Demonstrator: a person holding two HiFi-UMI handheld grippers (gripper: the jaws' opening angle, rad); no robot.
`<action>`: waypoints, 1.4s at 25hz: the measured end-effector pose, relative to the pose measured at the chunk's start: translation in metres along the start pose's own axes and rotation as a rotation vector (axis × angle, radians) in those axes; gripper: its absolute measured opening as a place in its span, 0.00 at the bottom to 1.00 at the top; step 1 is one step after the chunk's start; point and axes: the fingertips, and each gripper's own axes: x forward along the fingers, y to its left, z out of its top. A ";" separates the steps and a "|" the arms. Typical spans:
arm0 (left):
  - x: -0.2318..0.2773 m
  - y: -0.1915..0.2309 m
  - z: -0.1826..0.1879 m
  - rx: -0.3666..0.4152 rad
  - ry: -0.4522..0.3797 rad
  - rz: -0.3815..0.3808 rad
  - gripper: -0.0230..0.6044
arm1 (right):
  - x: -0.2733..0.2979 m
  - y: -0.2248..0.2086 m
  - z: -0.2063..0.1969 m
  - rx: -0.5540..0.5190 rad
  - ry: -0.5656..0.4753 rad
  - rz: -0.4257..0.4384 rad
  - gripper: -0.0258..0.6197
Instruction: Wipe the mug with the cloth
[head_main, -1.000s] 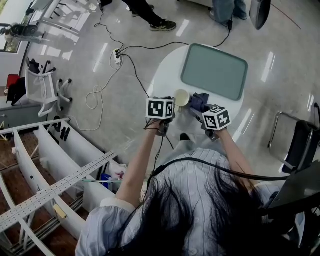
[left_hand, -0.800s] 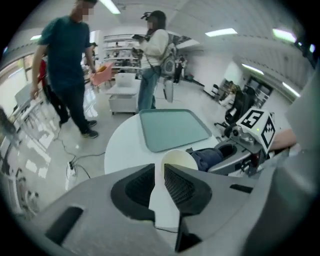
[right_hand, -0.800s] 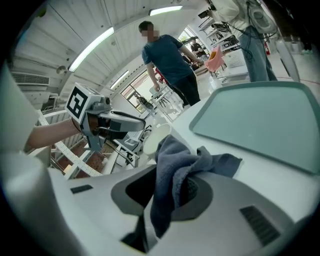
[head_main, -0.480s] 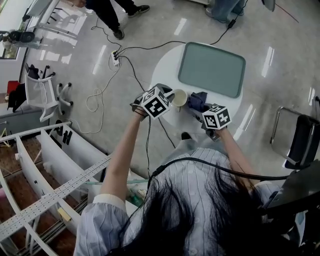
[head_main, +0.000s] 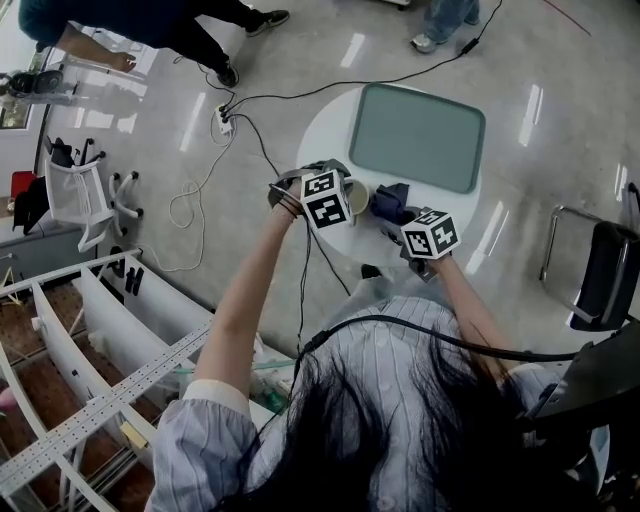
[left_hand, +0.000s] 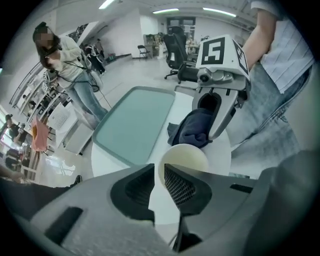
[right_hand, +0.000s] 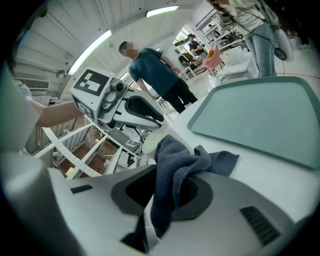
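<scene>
Head view, nearest first: the person's dark hair and striped shirt fill the bottom of the picture, and both forearms reach forward to the near edge of a round white table. The right gripper sits at the table's near right. Its jaws are clamped on a dark blue cloth, which runs down between them and bunches out past the tips onto the tabletop. The left gripper comes in from the left with its marker cube tilted. Its own view shows the jaws drawn to a thin slot, closed on the near side of the cream mug, whose rounded body rises just past the tips. The mug stands on the table with its mouth up. The cloth lies just to its right, very near, though whether the two touch cannot be told. Beyond them a teal tray with rounded corners lies flat on the far half of the table. Farther off, on the glossy floor, cables run to a power strip, and another person stands at the top left.
</scene>
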 end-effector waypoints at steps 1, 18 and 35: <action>0.003 0.000 -0.002 0.013 0.018 -0.007 0.11 | 0.000 0.000 0.000 0.000 0.000 0.000 0.16; 0.008 0.007 -0.024 -0.772 -0.085 0.054 0.11 | 0.005 0.006 0.001 -0.034 0.021 -0.010 0.16; -0.010 0.002 -0.050 -1.528 -0.152 0.164 0.11 | -0.004 0.009 0.007 -0.088 -0.007 -0.079 0.16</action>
